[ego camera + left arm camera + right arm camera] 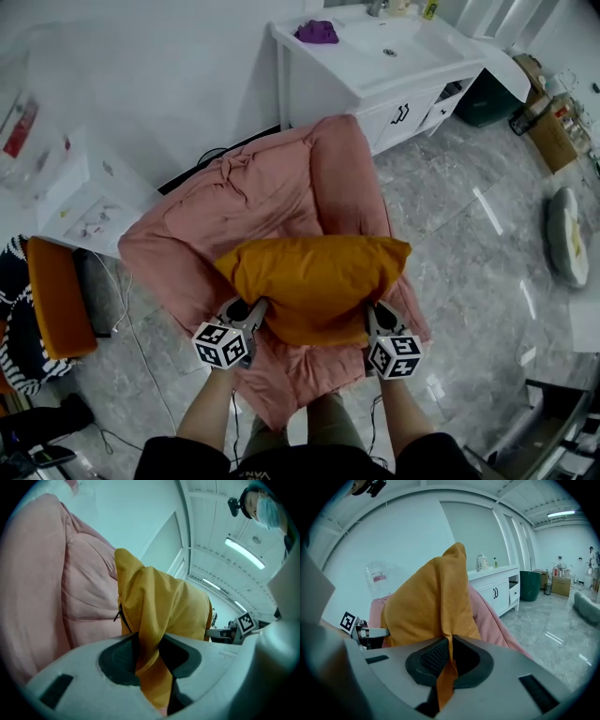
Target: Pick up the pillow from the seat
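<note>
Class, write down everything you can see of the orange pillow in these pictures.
The pillow is mustard-orange, soft cloth, plump and roughly rectangular with pointed corners; a dark zipper pull shows at one edge. It is held crosswise over the pink armchair. The left gripper and right gripper each pinch a near corner, bunching the cloth. Whether it touches the seat cannot be told.

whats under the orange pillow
The pink chair is under the pillow, held at its near corners by the left tool and right tool. The seat below is covered, so anything there is unseen.
</note>
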### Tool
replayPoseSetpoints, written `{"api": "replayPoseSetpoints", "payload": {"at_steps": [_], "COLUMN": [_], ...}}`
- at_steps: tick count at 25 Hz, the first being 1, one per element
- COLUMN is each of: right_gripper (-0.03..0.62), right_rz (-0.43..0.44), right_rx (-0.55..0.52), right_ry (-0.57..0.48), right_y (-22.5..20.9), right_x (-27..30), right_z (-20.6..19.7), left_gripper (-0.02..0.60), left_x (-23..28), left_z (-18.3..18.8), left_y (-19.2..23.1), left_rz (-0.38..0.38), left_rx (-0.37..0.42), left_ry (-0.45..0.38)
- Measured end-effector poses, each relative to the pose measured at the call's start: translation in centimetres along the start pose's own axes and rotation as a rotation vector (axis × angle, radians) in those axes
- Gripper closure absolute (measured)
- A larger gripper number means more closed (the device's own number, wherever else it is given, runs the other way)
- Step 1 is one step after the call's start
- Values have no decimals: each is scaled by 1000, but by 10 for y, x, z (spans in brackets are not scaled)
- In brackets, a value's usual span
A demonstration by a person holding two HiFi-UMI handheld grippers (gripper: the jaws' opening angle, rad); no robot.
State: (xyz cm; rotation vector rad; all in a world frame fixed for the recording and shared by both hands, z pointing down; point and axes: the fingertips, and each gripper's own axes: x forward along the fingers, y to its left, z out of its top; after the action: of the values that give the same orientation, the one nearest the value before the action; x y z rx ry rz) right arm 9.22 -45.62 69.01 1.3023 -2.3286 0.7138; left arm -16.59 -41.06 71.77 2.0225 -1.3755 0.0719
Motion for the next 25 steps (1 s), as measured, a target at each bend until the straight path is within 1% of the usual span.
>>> {"api": "replayPoseSetpoints", "payload": {"at_steps": [4,11,15,18,22,25], "right_gripper": [579,579,579,579,580,582], "right_rz": [-16,-34,-36,-39,-62,-81], "right_rx": [4,-4,29,34,42,46], "right_ry": [-6,3,4,15,19,15], "right_y": [10,26,34,42,45,50], "right_x": [-18,-58,-80,-95,-115,-127], "right_z": [-9,-25,-36,-44,-54,-59], "left_gripper": [460,460,461,463,468,472], "left_x": [-19,-51,-68,-81,-96,-105], "left_z": [-9,-23,-31,-37,-45,-48], "left_y": [-7,-27,-36,-42,-56,-62], "left_rz": [-7,-30,-32,-28,-37,-40], "left_rx": [16,62,70,82,115,125], "left_ry": [0,50,64,78,91,90]}}
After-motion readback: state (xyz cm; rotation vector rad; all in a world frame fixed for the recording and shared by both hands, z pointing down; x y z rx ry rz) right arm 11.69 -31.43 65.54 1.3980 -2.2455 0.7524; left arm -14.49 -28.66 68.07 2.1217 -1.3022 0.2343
